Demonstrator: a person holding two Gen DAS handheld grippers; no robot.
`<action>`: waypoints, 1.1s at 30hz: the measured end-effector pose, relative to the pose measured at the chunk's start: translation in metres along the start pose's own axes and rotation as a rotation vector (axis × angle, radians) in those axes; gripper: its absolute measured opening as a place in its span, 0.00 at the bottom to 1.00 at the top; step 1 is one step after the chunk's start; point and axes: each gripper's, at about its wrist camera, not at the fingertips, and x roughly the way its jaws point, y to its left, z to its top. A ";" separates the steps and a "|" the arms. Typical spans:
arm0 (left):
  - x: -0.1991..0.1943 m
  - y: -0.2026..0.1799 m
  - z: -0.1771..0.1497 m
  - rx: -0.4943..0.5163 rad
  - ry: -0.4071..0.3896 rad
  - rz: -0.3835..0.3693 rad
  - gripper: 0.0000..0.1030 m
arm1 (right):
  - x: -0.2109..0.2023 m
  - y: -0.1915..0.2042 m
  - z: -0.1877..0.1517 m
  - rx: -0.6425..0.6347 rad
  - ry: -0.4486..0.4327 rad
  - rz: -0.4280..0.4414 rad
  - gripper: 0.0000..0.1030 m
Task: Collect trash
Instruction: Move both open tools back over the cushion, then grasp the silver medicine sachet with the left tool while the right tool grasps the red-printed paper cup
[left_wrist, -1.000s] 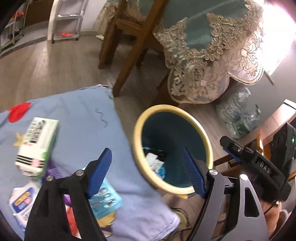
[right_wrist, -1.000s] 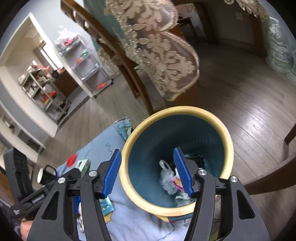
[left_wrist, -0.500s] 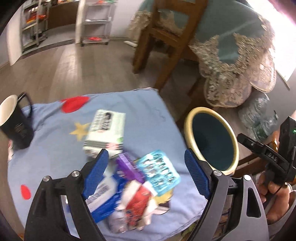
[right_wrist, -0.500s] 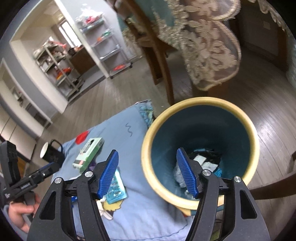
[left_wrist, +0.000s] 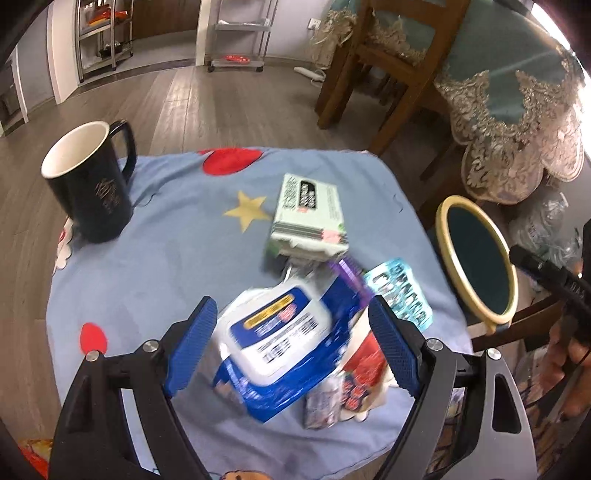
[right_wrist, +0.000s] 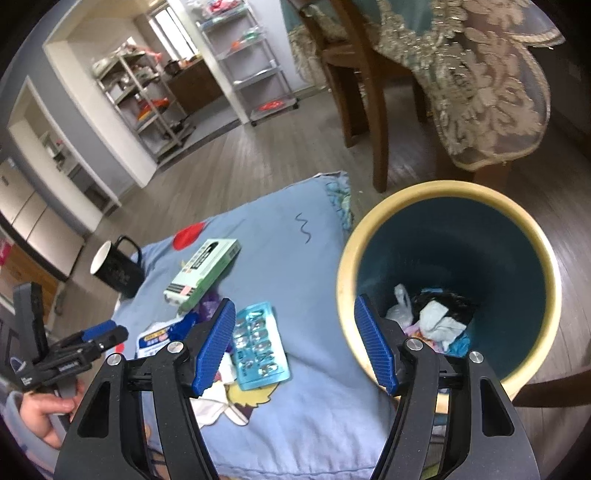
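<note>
— Where are your claws?

— My left claw (left_wrist: 291, 349) hangs spread wide above the blue-and-white wipes pack (left_wrist: 280, 332), touching nothing. My right claw (right_wrist: 295, 345) gapes too, empty, between the pale blue blister pack (right_wrist: 258, 347) and the yellow-rimmed teal bin (right_wrist: 369, 221).

— And the trash?

— Heaped on the light blue cloth-covered bench (left_wrist: 177, 251); the green carton (left_wrist: 310, 218) lies beyond, a black mug (left_wrist: 92, 188) well apart.
</note>
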 end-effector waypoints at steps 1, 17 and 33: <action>-0.001 0.002 -0.002 0.001 0.001 0.001 0.80 | 0.002 0.003 -0.002 -0.009 0.006 0.004 0.66; 0.014 -0.055 -0.070 0.187 0.140 -0.023 0.54 | 0.035 0.044 -0.035 -0.134 0.144 0.054 0.66; 0.059 -0.044 -0.081 0.175 0.243 0.012 0.28 | 0.048 0.069 -0.056 -0.216 0.237 0.131 0.66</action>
